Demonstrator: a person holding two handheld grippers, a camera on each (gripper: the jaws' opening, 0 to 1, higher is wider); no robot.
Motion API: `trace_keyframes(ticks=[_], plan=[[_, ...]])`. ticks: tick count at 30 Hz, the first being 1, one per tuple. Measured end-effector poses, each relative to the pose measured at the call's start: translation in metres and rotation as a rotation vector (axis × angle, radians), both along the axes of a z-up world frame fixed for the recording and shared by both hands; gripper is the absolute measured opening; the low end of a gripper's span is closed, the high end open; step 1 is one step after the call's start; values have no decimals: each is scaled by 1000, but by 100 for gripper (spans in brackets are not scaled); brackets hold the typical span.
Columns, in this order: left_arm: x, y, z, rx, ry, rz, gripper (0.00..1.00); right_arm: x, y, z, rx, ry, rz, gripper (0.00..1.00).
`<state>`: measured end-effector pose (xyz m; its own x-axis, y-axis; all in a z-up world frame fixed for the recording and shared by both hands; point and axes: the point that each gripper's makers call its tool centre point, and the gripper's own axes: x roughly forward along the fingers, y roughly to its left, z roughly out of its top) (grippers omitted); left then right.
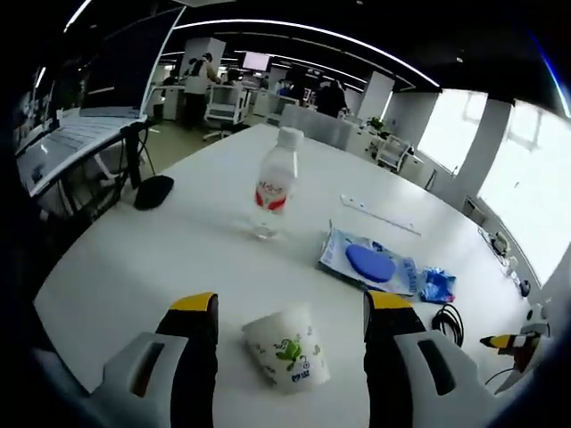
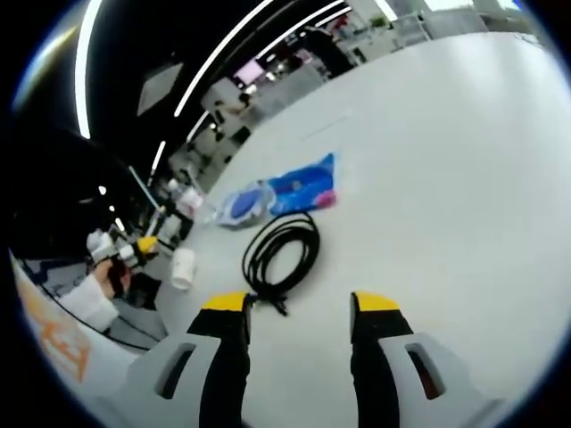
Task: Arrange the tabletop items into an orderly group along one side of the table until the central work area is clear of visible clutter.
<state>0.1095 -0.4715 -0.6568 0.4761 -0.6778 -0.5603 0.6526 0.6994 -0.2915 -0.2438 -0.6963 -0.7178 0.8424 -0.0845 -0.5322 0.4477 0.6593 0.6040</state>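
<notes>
A white paper cup [image 1: 285,349] with green print lies on its side on the white table [image 1: 161,259]. My left gripper [image 1: 290,303] is open around it, with a gap on each side. Farther off a clear water bottle [image 1: 275,185] with a red label stands upright. To the right lie a blue packet [image 1: 368,263], a small blue wrapper [image 1: 437,285] and a black cable [image 1: 447,321]. My right gripper [image 2: 301,303] is open and holds nothing. The coiled cable [image 2: 282,251] lies just ahead of its left jaw, with the packet [image 2: 278,196] and the cup [image 2: 183,267] beyond.
A black mouse [image 1: 153,191] sits at the table's left edge below a laptop [image 1: 85,134] on a stand. A white strip [image 1: 379,215] lies past the packet. A hand [image 2: 100,283] holds the left gripper [image 2: 125,251]. Wide bare tabletop [image 2: 464,178] spreads to the right.
</notes>
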Motion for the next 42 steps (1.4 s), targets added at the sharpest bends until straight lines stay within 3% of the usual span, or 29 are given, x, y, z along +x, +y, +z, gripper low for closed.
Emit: trace_keyframes(ticks=[6,16,19,20,25,31,32,40,42], plan=[[-9,-4,-21,6,72,37,66,1,3,-1,2,6,15,43],[-24,0,-48,65,138,47,63,-5,2,-4,6,25,9,42],[-30,12,-66,154,198,82,58,-4,2,-4,12,23,9,42],[-29,13,-68,171,188,80,58,-3,1,-4,13,22,11,42],[-32,3,-72,130,226,77,55,-1,2,-5,14,27,22,41],[-33,5,-88,171,241,85,45,2,1,-5,16,25,31,40],[-33,6,-88,169,233,95,40,2,0,-4,13,24,30,40],[-32,10,-82,146,194,109,38,0,-3,-3,12,16,18,40],[-32,8,-75,113,176,110,38,1,-3,-2,14,13,17,40]])
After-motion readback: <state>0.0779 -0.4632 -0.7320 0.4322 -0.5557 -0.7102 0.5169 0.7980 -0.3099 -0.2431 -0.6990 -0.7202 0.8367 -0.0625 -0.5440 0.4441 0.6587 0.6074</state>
